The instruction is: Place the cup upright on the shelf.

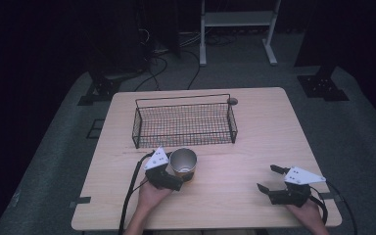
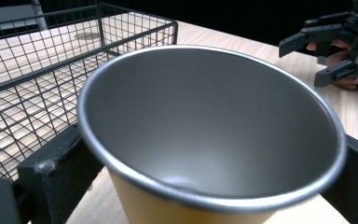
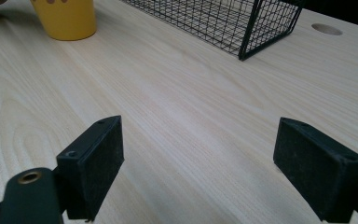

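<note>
A yellow cup (image 1: 183, 164) with a bare metal inside stands upright on the wooden table (image 1: 254, 127), just in front of the wire basket (image 1: 136, 132). My left gripper (image 1: 180, 177) is shut on the cup. In the left gripper view the cup (image 2: 214, 135) sits between the two jaws, and the left pad (image 2: 56, 170) presses its side. My right gripper (image 1: 267, 177) rests near the table's front right, open, with nothing between its jaws (image 3: 200, 163). From there the cup (image 3: 67, 18) lies far off to the upper left.
The black wire basket (image 3: 242, 23) holds nothing and stands at the middle back of the table. A round hole (image 1: 232, 101) in the tabletop lies by its far right corner. Cables trail from both grippers over the front edge.
</note>
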`<state>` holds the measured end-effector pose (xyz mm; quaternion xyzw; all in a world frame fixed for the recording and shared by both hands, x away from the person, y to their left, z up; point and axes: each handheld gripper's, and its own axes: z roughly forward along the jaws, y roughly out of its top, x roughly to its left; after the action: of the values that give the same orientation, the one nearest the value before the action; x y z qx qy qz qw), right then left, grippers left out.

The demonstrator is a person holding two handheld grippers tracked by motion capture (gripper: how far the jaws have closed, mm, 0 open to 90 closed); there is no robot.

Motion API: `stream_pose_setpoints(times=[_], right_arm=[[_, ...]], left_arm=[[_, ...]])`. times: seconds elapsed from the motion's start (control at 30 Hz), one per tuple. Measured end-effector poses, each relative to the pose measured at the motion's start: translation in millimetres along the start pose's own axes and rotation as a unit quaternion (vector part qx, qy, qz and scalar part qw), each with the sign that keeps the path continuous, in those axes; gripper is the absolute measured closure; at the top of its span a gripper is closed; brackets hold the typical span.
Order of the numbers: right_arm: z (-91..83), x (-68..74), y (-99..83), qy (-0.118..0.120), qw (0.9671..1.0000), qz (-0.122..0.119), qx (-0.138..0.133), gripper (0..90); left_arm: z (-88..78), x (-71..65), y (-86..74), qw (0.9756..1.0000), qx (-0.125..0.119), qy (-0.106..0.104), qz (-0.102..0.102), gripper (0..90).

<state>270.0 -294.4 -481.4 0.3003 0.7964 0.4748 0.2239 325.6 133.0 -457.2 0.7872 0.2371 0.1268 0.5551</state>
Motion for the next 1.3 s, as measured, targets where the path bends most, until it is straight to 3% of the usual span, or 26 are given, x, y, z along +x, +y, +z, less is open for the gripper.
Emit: stream_pose_setpoints(times=[0.23, 0.4, 0.67, 0.8, 1.3], right_arm=[[-0.1, 0.1, 0.0, 0.000, 1.0000, 0.000, 0.000, 15.0], [-0.1, 0.2, 0.0, 0.000, 1.0000, -0.001, 0.000, 15.0], [0.0, 0.3, 0.0, 0.000, 1.0000, -0.001, 0.000, 15.0], [0.0, 0.4, 0.1, 0.000, 1.0000, -0.001, 0.000, 15.0], [-0.1, 0.3, 0.0, 0.001, 1.0000, -0.002, 0.000, 15.0]], left_arm=[[3.6, -1.2, 1.5, 1.0000, 0.000, -0.005, 0.005, 7.3], [2.8, 0.4, 0.6, 0.9999, -0.009, -0.009, -0.002, 12.1], [1.9, -1.2, 0.8, 0.9999, -0.012, -0.010, 0.001, 12.5], [-0.6, 0.1, 3.0, 0.9996, -0.025, -0.011, -0.004, 12.6], [-4.7, 8.5, 29.1, 0.9985, -0.051, -0.021, -0.003, 12.7]])
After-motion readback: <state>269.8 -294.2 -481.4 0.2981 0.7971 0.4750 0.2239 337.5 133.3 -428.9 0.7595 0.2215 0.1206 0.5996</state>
